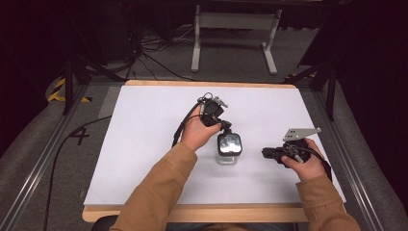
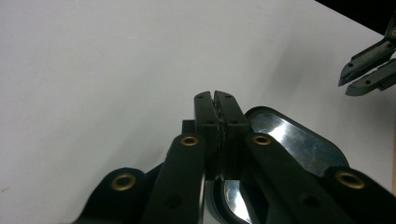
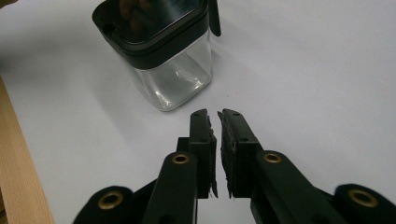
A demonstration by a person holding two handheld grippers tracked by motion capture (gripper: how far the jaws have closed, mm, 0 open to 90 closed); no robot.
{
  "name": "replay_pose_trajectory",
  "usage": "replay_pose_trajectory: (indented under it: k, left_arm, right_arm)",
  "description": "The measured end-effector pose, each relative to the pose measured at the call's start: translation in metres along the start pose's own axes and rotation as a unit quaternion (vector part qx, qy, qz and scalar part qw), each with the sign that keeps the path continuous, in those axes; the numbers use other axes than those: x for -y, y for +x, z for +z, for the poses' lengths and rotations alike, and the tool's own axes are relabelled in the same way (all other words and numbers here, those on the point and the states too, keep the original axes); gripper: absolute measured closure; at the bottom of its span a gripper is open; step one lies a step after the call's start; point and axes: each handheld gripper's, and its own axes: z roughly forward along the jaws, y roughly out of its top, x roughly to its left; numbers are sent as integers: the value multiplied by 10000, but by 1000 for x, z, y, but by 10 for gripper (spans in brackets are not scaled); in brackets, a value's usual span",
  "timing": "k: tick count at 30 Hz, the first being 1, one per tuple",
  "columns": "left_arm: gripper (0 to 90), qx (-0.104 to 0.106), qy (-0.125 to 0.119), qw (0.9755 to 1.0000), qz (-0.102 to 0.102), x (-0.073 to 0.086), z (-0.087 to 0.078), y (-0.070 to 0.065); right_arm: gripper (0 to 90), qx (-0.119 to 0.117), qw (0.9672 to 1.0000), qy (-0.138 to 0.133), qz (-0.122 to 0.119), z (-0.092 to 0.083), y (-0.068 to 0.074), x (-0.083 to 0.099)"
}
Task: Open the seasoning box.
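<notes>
A clear square jar (image 1: pixel 229 153) with a black, mirror-topped lid (image 1: pixel 229 142) stands on the white mat (image 1: pixel 144 144) near the middle. My left gripper (image 1: pixel 226 129) reaches down from behind it, tips at the lid's far edge. In the left gripper view its jaws (image 2: pixel 215 94) are pressed together just above the shiny lid (image 2: pixel 299 137), nothing visible between them. My right gripper (image 1: pixel 264 153) lies to the jar's right, pointing at it and apart from it. In the right gripper view its jaws (image 3: pixel 218 113) stand a thin slit apart, short of the jar (image 3: pixel 173 70).
The mat covers a wooden table whose edge (image 3: pixel 18 163) runs close to my right gripper. Metal rails (image 1: pixel 43 144) flank the table. On the floor beyond stand a white frame (image 1: pixel 235 21) and cables (image 1: pixel 149 48). My right gripper (image 2: pixel 348 79) appears far right in the left gripper view.
</notes>
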Motion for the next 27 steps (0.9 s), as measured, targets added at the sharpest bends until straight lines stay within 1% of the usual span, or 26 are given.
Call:
replay_pose_trajectory:
  k: [3,9,13,17,19,22,24,26,27]
  left_arm:
    - [895,5,22,10000,5,0,0,0]
    - [895,53,24,10000,-64,0,0,2]
    - [894,77,2,9999,-102,0,1,3]
    - [894,112,2,9999,-121,0,1,4]
    - [894,153,-50,9997,-183,1,1,5]
    - [895,177,-54,9997,-182,1,1,7]
    - [895,184,-45,9996,-220,2,1,7]
    - [895,194,-79,9995,-216,2,1,7]
    - [896,210,-89,9994,-247,2,2,8]
  right_arm:
    - [840,-10,10000,3,-5,0,1,0]
    - [840,-45,10000,-9,-59,3,4,-2]
    - [840,-129,9998,-72,-148,6,10,-7]
    - [844,-199,9995,-62,-227,10,16,-10]
    - [863,-200,9994,-121,-259,12,19,-11]
    - [895,-224,9989,-251,-336,17,25,-13]
    - [898,-219,9986,-294,-373,21,29,-14]
    - [898,-254,9984,-297,-405,25,32,-16]
    - [898,-278,9983,-293,-416,26,33,-16]
